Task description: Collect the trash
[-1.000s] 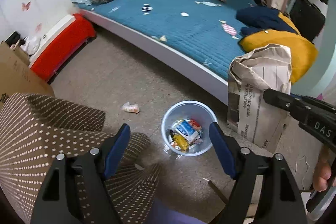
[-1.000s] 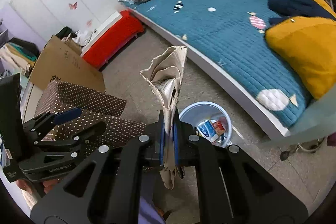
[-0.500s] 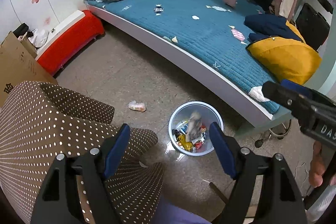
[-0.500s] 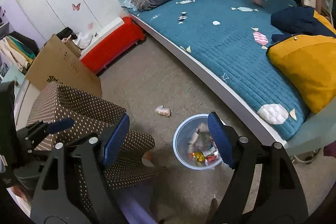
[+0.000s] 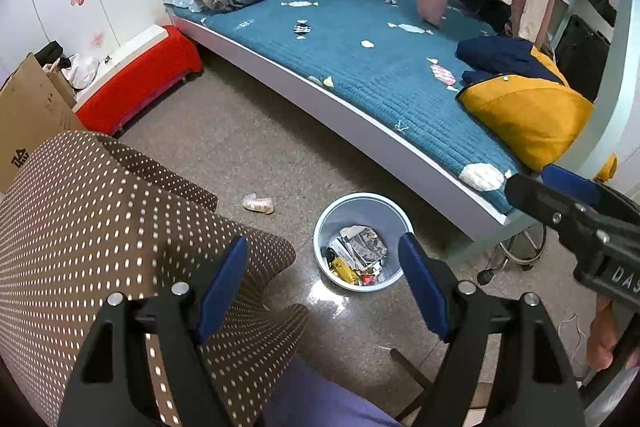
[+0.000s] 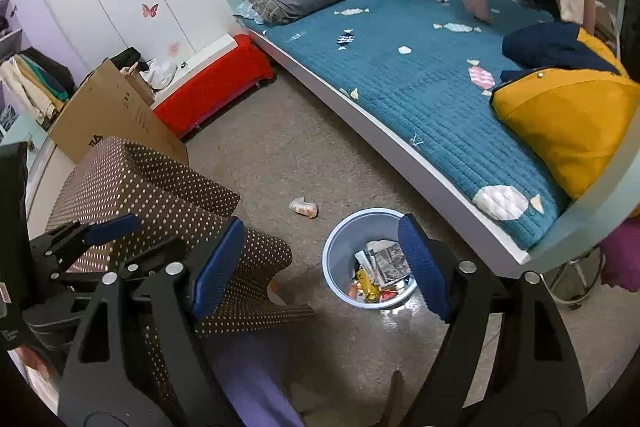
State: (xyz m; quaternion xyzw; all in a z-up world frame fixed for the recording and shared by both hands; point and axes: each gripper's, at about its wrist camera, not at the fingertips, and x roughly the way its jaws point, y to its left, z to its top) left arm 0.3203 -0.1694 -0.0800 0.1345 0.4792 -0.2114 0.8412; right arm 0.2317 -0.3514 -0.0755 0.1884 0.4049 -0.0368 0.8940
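- A crumpled pale wrapper point(image 5: 258, 203) lies on the floor point(image 5: 248, 151), long axis roughly left-to-right.
- Left gripper point(image 5: 322, 285) and right gripper point(image 6: 323, 267): jaws spread wide, gripping nothing, above the bin point(image 5: 362, 205).

The right gripper point(image 5: 568, 199) body reads "DAS".

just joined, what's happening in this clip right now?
A person is collecting trash in a bedroom with two hand-held grippers. Both the left hand-held gripper and the right hand-held gripper are open and empty, held above the blue trash bin. A folded newspaper lies on top of the wrappers inside the bin. One crumpled wrapper is on the floor between the dotted chair and the bin, not yet picked up.
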